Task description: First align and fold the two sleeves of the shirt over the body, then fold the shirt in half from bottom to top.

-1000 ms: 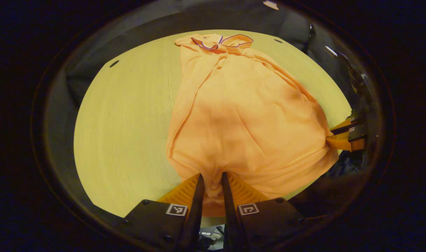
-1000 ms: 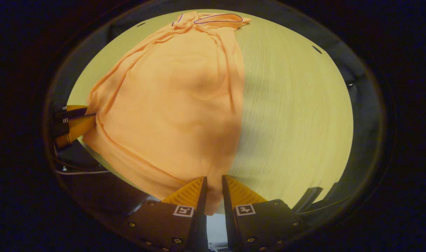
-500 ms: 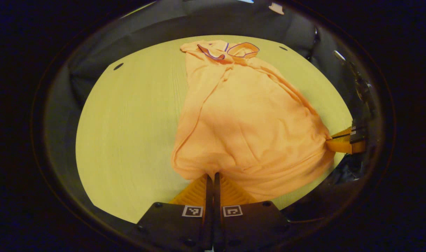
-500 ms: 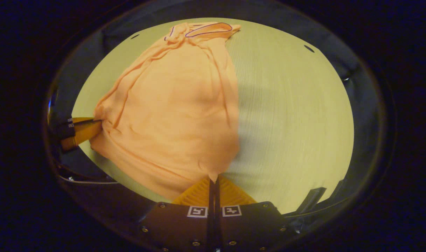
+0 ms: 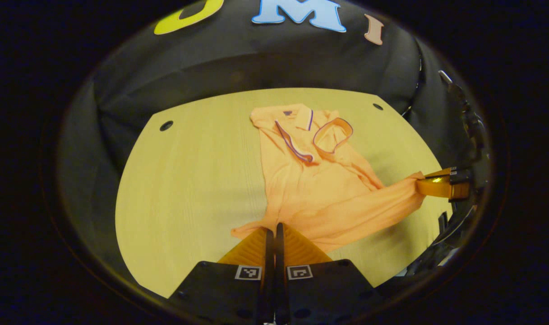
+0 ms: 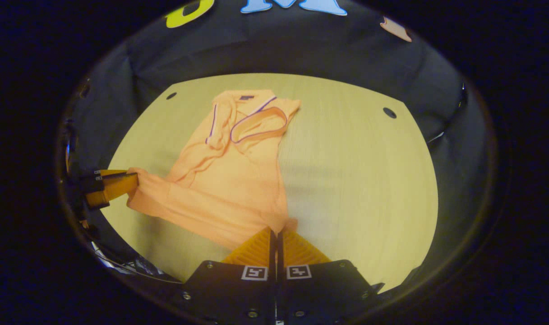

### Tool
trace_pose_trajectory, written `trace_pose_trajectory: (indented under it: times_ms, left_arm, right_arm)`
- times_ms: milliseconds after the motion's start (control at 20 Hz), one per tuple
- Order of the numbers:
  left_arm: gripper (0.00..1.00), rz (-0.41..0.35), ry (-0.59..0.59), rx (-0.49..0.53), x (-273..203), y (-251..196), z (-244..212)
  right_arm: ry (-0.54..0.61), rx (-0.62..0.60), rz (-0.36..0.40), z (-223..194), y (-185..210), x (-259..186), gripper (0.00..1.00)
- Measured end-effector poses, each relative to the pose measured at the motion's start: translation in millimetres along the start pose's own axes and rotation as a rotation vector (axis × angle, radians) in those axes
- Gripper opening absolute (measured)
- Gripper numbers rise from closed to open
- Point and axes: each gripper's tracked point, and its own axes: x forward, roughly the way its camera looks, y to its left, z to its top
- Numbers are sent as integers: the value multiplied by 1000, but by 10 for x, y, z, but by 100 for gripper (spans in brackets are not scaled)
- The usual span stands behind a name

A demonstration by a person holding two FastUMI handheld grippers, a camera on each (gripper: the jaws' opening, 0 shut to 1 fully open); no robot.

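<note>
**A:** Where is the shirt?

**B:** The orange shirt [image 5: 319, 185] lies on your pale wood desk [image 5: 188, 180], toward the middle. Its collar [image 5: 330, 133], trimmed with a dark line, is at the far end near the booth wall, and the hem [image 5: 346, 221] is at the near end, pulled into a raised band between your two tools. In the right gripper view the shirt [image 6: 229, 180] sits left of centre, with bare desk [image 6: 360, 180] spreading to the right of it.

**A:** What is my left tool doing?

**B:** Your left tool [image 5: 271, 232] has its fingers pressed together on one near corner of the hem; a small point of cloth sticks out just left of the tips. From the right gripper view you see that same tool [image 6: 121, 184] at the left edge, with cloth bunched at its tip.

**A:** And the right one?

**B:** Your right tool [image 6: 274, 234] is likewise closed tight on the other near corner of the hem, with a bit of fabric showing just right of the tips. In the left gripper view it [image 5: 430, 186] appears at the far right, the hem stretched to it.

**A:** How is the body lying?

**B:** It looks narrow, with folds running lengthwise from the collar [image 6: 256, 122] down to the hem. I cannot tell exactly how the sleeves sit.
</note>
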Motion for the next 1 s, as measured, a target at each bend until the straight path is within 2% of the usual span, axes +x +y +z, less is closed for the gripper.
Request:
trace_pose_trajectory:
  times_ms: [300, 550, 800, 1000]
  left_arm:
    - [6, 14, -122, -17, 255, 180, 957]
    - [6, 24, -197, -32, 660, 371, 1620]
    - [6, 33, -256, -41, 1156, 593, 2099]
    - [6, 45, -316, -15, 1571, 786, 2466]
  right_arm:
    - [-191, 18, -16, 1120, -171, 158, 1]
    - [-300, 65, -9, 1897, -308, 493, 1]
    - [-385, 110, 4, 2486, -388, 946, 1]
    - [-434, 146, 13, 2790, -458, 1352, 1]
